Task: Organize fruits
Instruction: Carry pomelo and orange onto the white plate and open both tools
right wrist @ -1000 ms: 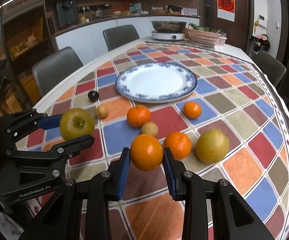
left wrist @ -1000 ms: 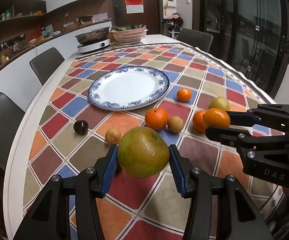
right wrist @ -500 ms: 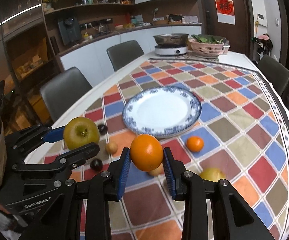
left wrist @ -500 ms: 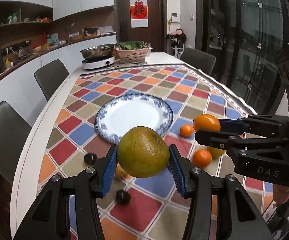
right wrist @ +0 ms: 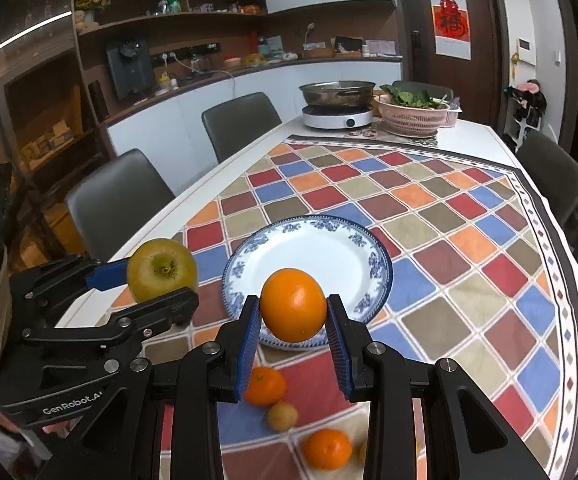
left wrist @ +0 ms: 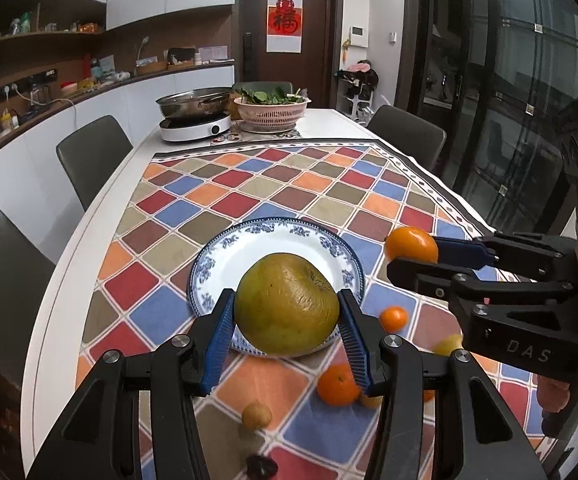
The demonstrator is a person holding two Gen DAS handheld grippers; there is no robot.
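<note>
**Surfaces and finishes as seen**

A matt woven cloth (left wrist: 289,184) in coloured diamonds was spread over the smooth white tabletop (left wrist: 89,240). The plate (right wrist: 329,256) was seen as glossy glazed ceramic. The green-yellow fruit (left wrist: 287,304) showed dull, wrinkled skin; the orange (right wrist: 293,310) a shiny, finely pitted peel. Ribbed blue pads lined matt black plastic fingers (left wrist: 219,336), fastened with bright metal screws.

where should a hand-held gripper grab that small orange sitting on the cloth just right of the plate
Grip the small orange across its widest middle, coming from above: it is round, with free cloth around it. The plate rim lies to its left, so set the fingers front to back rather than toward the rim.
</note>
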